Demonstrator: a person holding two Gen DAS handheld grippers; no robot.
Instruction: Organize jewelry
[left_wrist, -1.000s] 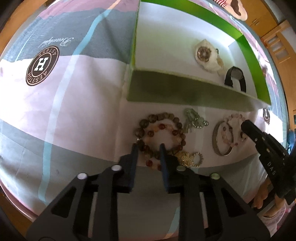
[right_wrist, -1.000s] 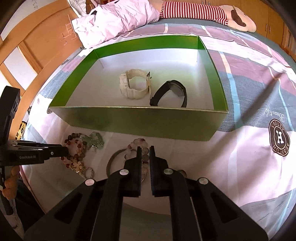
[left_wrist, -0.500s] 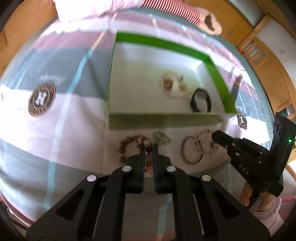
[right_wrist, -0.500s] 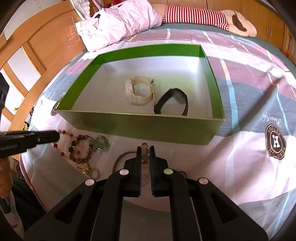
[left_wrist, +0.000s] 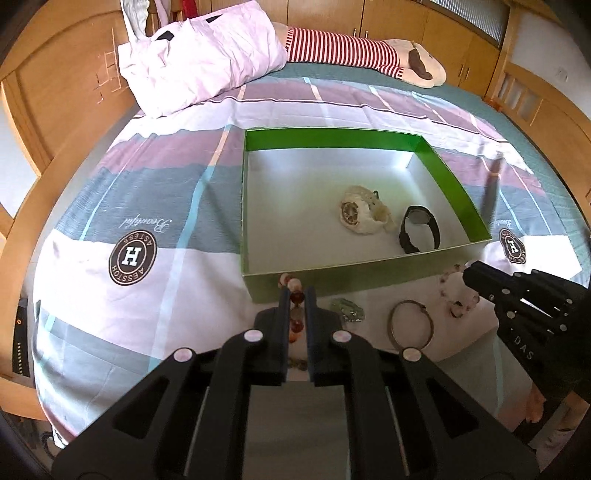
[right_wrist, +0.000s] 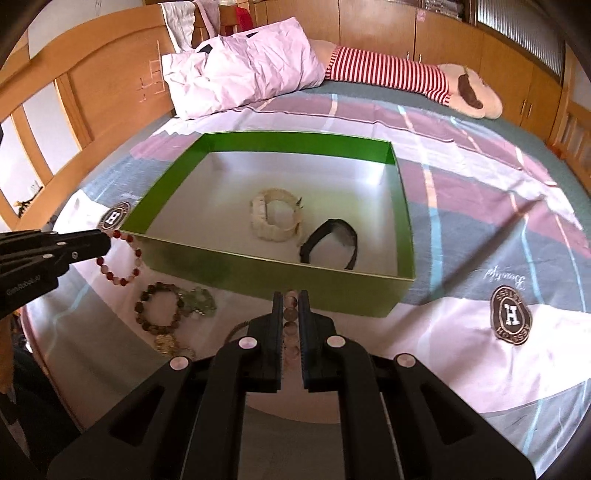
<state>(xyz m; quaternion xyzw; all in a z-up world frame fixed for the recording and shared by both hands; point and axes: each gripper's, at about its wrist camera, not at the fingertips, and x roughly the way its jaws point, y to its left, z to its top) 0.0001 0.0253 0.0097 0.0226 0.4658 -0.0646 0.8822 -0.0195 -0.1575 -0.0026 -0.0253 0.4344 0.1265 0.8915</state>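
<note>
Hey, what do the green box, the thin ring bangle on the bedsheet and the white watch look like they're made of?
Green shallow box: likely cardboard, with thin flat folded walls and a matte white inside.
Thin silver ring bangle: probably metal, a slim rigid hoop with a grey sheen.
Chunky white watch: looks like plastic or resin, with a thick moulded cream strap of dull finish; the look leaves it open.

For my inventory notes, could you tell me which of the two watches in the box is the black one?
The black watch lies nearer the green box's right wall; the other watch, beside it, is cream-white and chunkier.
</note>
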